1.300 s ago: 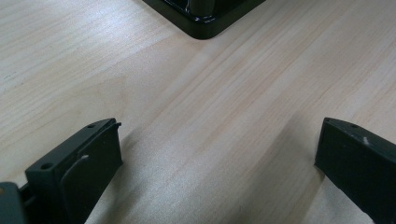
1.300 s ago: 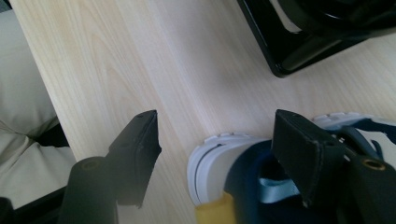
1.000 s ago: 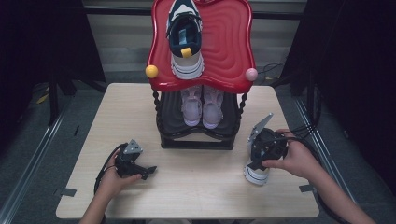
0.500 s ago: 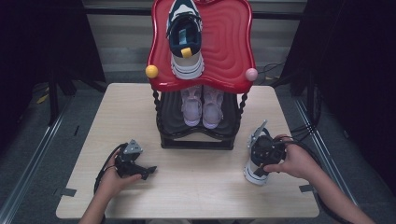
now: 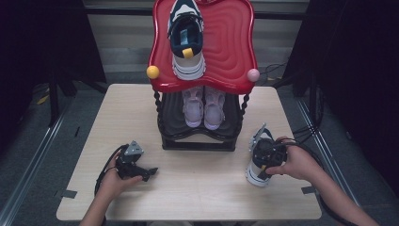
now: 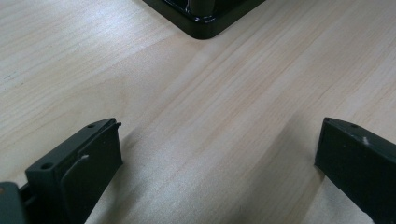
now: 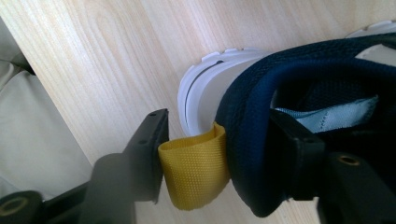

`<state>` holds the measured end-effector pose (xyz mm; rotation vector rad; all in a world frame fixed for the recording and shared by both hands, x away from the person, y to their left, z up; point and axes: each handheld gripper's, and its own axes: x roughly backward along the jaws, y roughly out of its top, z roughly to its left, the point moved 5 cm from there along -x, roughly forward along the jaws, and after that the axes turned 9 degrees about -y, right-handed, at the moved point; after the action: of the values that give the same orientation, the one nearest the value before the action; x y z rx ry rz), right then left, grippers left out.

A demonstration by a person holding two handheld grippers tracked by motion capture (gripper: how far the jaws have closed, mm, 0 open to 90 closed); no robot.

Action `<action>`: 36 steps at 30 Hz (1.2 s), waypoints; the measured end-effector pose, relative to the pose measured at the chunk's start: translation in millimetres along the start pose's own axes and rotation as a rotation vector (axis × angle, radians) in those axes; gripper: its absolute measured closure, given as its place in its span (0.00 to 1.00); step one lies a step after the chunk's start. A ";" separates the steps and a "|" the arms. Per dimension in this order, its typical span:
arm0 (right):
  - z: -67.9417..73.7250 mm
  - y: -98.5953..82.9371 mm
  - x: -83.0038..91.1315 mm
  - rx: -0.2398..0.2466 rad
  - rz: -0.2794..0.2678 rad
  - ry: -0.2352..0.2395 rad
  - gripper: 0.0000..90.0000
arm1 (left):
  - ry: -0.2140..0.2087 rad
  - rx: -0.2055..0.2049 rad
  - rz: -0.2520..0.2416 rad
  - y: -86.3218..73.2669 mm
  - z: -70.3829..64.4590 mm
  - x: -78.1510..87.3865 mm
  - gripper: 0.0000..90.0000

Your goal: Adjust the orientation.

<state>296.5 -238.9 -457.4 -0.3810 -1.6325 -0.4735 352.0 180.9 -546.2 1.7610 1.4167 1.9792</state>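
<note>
A navy and white sneaker (image 5: 255,175) is at the table's right front, held by its heel. My right gripper (image 5: 263,155) is shut on it. In the right gripper view one jaw presses the yellow pull tab (image 7: 194,172) and the other sits inside the navy collar (image 7: 252,140) of the right gripper (image 7: 222,135). Its mate (image 5: 187,37) lies on the red top (image 5: 230,47) of the shoe rack. At the left front my left gripper (image 5: 148,173) rests open on the wood, with bare table between the jaws of the left gripper (image 6: 219,149).
A pale pink pair of sneakers (image 5: 204,106) stands on the rack's black lower shelf (image 5: 197,141). Yellow (image 5: 152,72) and pink (image 5: 253,75) knobs stick out from the red top. The rack's base corner (image 6: 205,18) lies ahead of my left gripper. Cables trail off the table's right edge.
My right gripper has sunk slightly and tipped with the sneaker in it. The left gripper has stayed where it was.
</note>
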 end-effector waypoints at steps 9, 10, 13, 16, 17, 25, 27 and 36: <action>-2.2 1.9 -2.4 0.001 0.026 0.015 0.56 | -0.004 -0.001 0.000 -0.1 0.1 0.1 0.00; -2.9 2.3 -2.7 0.006 0.025 0.014 0.58 | -0.004 -0.001 0.000 -0.1 0.1 0.1 0.00; -3.5 3.3 -3.1 0.015 0.028 0.028 0.59 | -0.004 -0.001 0.000 -0.1 0.1 0.1 0.00; -3.0 4.2 -5.1 0.015 0.032 0.036 0.59 | -0.004 -0.001 0.000 -0.1 0.1 0.1 0.00; -2.5 4.3 -5.7 0.016 0.036 0.044 0.59 | -0.004 -0.001 0.000 -0.1 0.1 0.1 0.00; -2.1 5.3 -17.3 0.033 0.046 0.051 0.66 | -0.006 -0.005 -0.001 0.0 0.4 0.2 0.00; -3.6 5.3 -17.4 0.047 0.044 0.053 0.67 | -0.006 -0.005 -0.001 0.0 0.4 0.2 0.00; -1.9 5.1 -18.8 0.035 0.058 0.067 0.70 | -0.006 -0.006 -0.001 -0.1 0.4 0.2 0.00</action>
<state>302.8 -235.0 -475.5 -0.3817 -1.5582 -0.4096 352.3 181.3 -546.1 1.7624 1.4079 1.9737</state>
